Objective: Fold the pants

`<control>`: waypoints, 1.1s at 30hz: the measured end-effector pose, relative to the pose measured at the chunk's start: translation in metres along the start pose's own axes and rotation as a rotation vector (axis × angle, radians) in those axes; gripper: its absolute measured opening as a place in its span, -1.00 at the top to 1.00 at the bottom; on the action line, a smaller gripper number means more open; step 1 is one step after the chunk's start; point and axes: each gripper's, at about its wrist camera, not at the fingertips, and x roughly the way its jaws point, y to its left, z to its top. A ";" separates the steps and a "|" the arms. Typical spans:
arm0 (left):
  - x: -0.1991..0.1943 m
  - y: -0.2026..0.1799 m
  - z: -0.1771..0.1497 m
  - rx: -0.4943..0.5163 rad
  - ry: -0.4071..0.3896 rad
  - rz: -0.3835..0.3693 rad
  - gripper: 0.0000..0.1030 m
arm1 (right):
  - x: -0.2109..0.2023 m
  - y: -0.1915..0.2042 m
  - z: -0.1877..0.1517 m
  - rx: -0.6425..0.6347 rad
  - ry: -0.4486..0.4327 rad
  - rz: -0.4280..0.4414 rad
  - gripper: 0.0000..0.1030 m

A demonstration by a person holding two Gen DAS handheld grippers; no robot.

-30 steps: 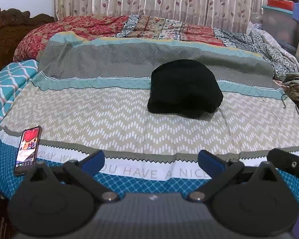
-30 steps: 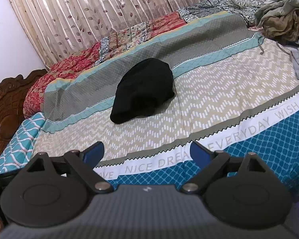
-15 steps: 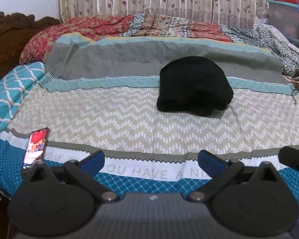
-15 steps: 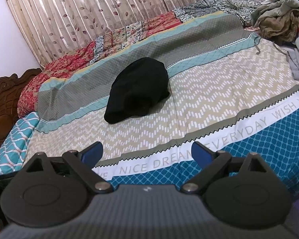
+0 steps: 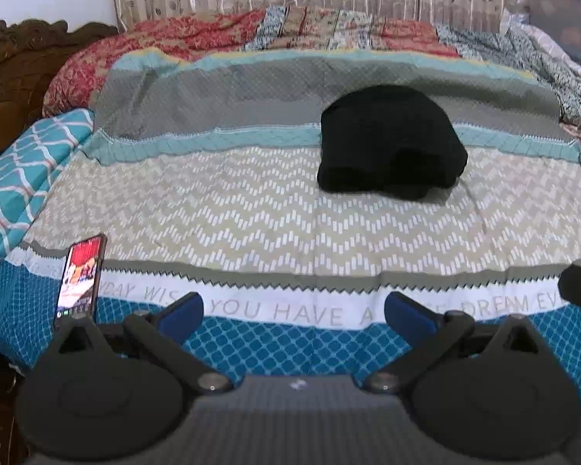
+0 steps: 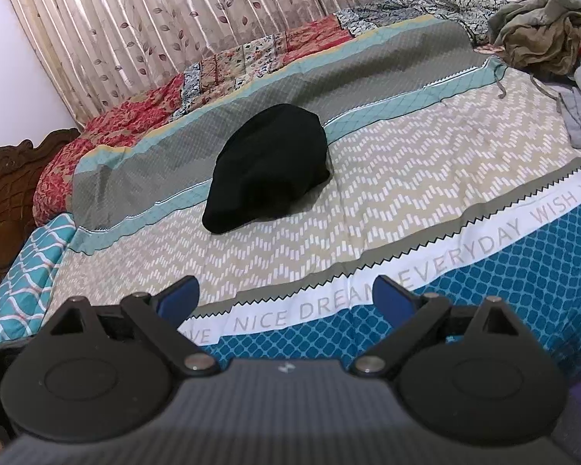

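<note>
Patterned bedding covers a wide bed point(image 5: 251, 209), with a leaf-print curtain point(image 6: 174, 19) behind it and a carved wooden headboard point(image 6: 7, 193) at the left side. On the middle of the bedspread lies the black pants point(image 5: 391, 143), already bunched into a compact, rounded bundle (I cannot tell from these views how neat the folds inside are). Its long axis runs roughly from the near edge toward the far side of the bed.

Both grippers are held back over the near edge of the bed, well apart from the bundle. The left gripper point(image 5: 294, 310) has its jaws spread wide and holds nothing; the pants lie ahead and a little to its right. The right gripper point(image 6: 286, 298) is also spread wide and empty; from it the pants lie ahead and slightly to the left. Neither seems clearly nearer, so the bundle sits about between them.

A phone point(image 5: 79, 275) with a lit screen lies near the bed edge, just beside the left gripper. A loose heap of clothes point(image 6: 542, 31) rests at the far right. A plastic storage box point(image 5: 561, 11) stands at the upper right, its contents not clear.
</note>
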 end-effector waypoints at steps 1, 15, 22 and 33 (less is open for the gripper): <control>0.001 0.000 -0.001 -0.001 0.006 0.001 -1.00 | 0.000 0.000 0.000 0.002 0.002 0.000 -0.89; 0.002 -0.003 -0.002 0.033 0.046 -0.016 -1.00 | -0.002 0.002 0.000 0.017 0.008 0.003 -0.90; 0.000 -0.004 -0.002 0.033 0.050 -0.033 -1.00 | -0.002 0.000 0.000 0.028 0.016 0.006 -0.90; 0.000 -0.004 -0.003 0.051 0.034 0.030 -1.00 | 0.000 -0.004 -0.001 0.045 0.027 0.008 -0.90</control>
